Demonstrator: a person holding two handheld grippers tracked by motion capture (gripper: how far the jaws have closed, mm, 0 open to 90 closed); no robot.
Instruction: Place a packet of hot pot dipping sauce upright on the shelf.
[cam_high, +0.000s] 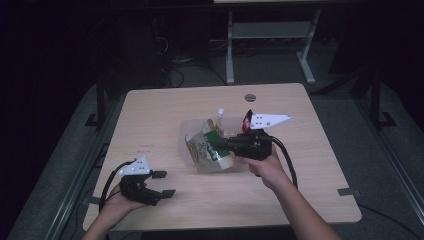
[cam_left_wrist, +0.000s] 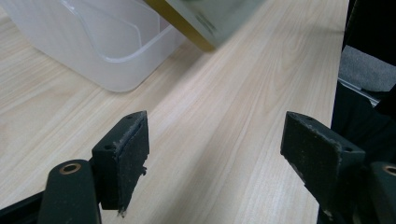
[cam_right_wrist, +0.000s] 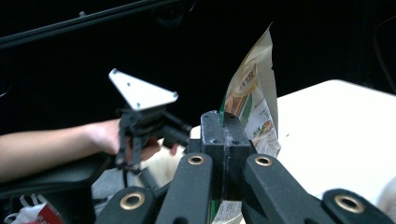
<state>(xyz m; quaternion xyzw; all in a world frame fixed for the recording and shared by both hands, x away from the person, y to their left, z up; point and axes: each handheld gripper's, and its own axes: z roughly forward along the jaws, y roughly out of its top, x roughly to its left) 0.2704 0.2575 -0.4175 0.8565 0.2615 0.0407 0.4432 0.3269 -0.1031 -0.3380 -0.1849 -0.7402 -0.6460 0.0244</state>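
Wooden worktop (cam_high: 165, 110): carries a clear plastic tub (cam_high: 187, 145) near its middle.
My right tongs (cam_high: 216, 142): clenched on a green snack bag (cam_high: 207, 150) over the tub.
My left tongs (cam_high: 164, 183): released, near the front left corner.

Wooden table (cam_high: 165, 107), grey carpeted floor (cam_high: 385, 150)

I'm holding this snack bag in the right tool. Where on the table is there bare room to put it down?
The table is bare right of the right tool, along the far edge near the round grommet, and on the far-left side. The middle is crowded by the clear container and the snack bag; the left tool occupies the near-left corner.
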